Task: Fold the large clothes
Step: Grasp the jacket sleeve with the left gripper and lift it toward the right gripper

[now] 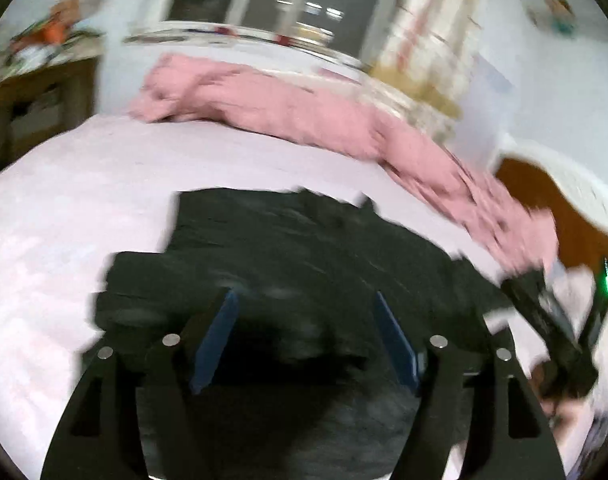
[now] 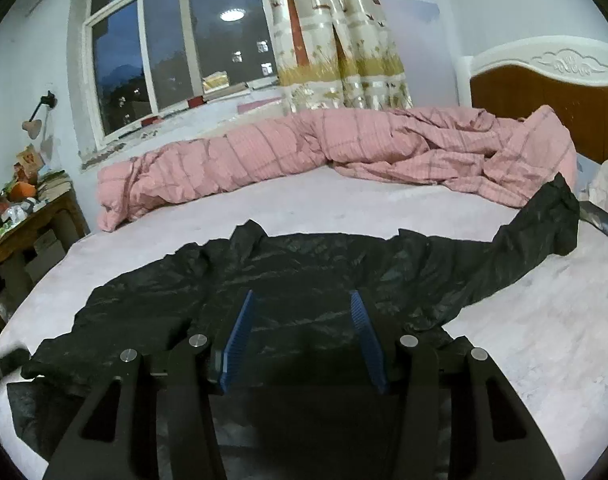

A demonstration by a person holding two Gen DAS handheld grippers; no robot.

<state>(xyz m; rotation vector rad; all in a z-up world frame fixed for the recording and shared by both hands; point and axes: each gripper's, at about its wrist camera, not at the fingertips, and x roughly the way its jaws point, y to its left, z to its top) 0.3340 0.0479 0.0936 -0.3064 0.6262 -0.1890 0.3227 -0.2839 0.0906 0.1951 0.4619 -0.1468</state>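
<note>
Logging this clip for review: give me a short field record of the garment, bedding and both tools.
garment: black jacket spread flat on the bed sheet, one sleeve stretched toward the headboard
bedding: pink quilt bunched along the far side
left tool: open, nothing gripped, view blurred
right tool: open, above the jacket, nothing gripped

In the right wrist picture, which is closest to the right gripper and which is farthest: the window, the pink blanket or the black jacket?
1. Black jacket: spread on the bed right under the right gripper.
2. Pink blanket: bunched along the bed's far edge.
3. Window: in the back wall, upper left.
</note>
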